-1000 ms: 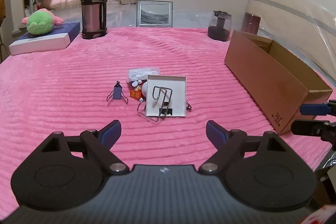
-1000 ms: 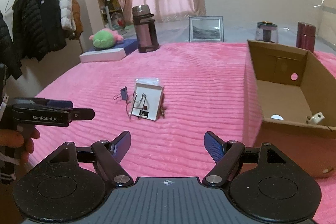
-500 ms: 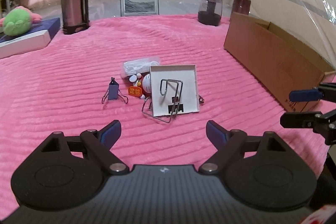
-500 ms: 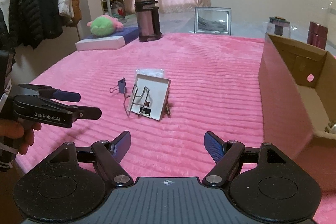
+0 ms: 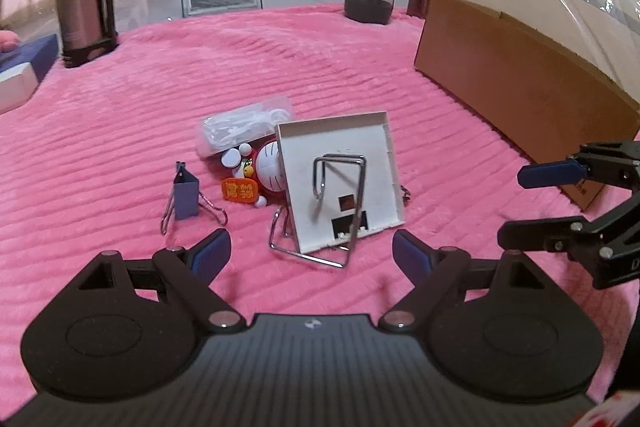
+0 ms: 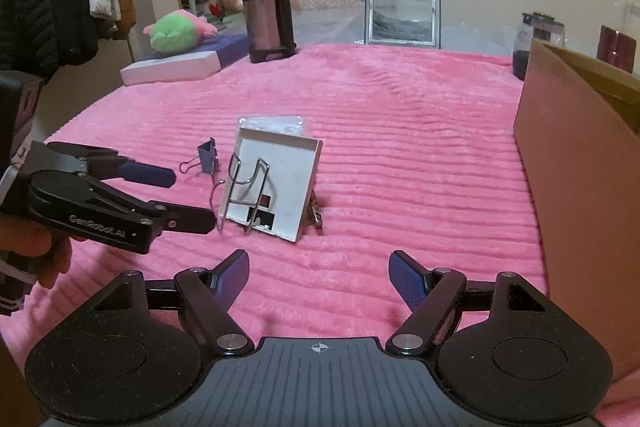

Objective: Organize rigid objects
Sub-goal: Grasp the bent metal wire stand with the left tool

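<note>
Both the left tongs point(image 5: 311, 247) and right tongs point(image 6: 319, 269) hang spread, holding nothing. Ahead of them lie one white tray point(image 5: 340, 183), one wire rack point(image 5: 340, 187), one binder clip point(image 5: 186, 193) and one cardboard box point(image 5: 520, 87).

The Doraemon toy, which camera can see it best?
The left wrist view. There the Doraemon toy shows its white face and orange tag, lying beside the white tray. In the right wrist view the tilted tray hides the toy completely.
</note>
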Available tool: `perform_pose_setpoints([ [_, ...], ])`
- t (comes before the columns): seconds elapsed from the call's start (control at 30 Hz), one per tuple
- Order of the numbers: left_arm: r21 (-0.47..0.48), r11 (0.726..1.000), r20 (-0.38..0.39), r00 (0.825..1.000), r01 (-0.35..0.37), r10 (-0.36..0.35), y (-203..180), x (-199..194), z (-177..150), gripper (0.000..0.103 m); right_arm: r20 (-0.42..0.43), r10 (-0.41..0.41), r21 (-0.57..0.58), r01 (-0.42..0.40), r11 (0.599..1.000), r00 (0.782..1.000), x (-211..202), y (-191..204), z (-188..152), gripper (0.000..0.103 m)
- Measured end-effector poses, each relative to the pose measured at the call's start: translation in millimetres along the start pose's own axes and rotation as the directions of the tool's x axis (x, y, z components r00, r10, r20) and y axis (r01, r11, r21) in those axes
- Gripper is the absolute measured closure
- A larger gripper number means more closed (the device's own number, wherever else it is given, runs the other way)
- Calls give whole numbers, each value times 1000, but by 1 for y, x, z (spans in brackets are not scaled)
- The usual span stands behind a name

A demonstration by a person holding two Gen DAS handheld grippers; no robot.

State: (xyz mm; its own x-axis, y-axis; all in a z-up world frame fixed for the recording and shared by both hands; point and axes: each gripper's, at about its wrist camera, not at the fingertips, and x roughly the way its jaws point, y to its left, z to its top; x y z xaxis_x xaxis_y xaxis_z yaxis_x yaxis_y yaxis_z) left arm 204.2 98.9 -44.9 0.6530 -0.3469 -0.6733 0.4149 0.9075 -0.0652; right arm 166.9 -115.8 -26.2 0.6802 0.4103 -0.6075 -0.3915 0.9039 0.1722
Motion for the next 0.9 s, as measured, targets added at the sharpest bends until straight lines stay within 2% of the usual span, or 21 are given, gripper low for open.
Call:
perform_pose_setpoints([
  [0.1, 8, 1000, -13, 999, 29, -29, 6, 14, 3, 19, -7, -4, 3, 4, 1000, 1000, 10, 0, 0, 29],
  [0.17, 15, 998, -16, 998, 53, -53, 9, 22, 5, 24, -16, -3, 5, 3, 1000, 1000, 17, -1, 0, 29],
  [0.37, 61, 994, -49, 995, 95, -92, 9, 39, 10, 44, -32, -16, 14, 16, 1000, 999, 30, -5, -1, 29],
  [0.4, 64, 993, -55, 994, 97, -93, 8, 40, 10, 51, -34, -17, 16, 17, 1000, 999, 32, -6, -1, 29],
  [0.47, 59, 994, -53, 994, 97, -94, 9, 38, 9, 53, -35, -20, 20, 21, 1000, 999, 33, -6, -1, 29],
  [0.7, -7, 999, -26, 998, 51, -51, 15, 9, -1, 53, -25, -7, 12, 7, 1000, 1000, 36, 6, 1, 29],
  [0.8, -44, 999, -13, 1000, -1, 0, 21, -8, -9, 54, -16, -1, 8, 1, 1000, 1000, 38, 16, 2, 29],
  [0.83, -56, 998, -8, 1000, -17, 16, 23, -13, -11, 54, -15, -4, 8, 4, 1000, 1000, 39, 19, 3, 28],
  [0.9, -94, 995, 3, 999, -44, 44, 31, -23, -16, 54, -8, -1, 16, 1, 1000, 1000, 43, 26, 4, 16],
])
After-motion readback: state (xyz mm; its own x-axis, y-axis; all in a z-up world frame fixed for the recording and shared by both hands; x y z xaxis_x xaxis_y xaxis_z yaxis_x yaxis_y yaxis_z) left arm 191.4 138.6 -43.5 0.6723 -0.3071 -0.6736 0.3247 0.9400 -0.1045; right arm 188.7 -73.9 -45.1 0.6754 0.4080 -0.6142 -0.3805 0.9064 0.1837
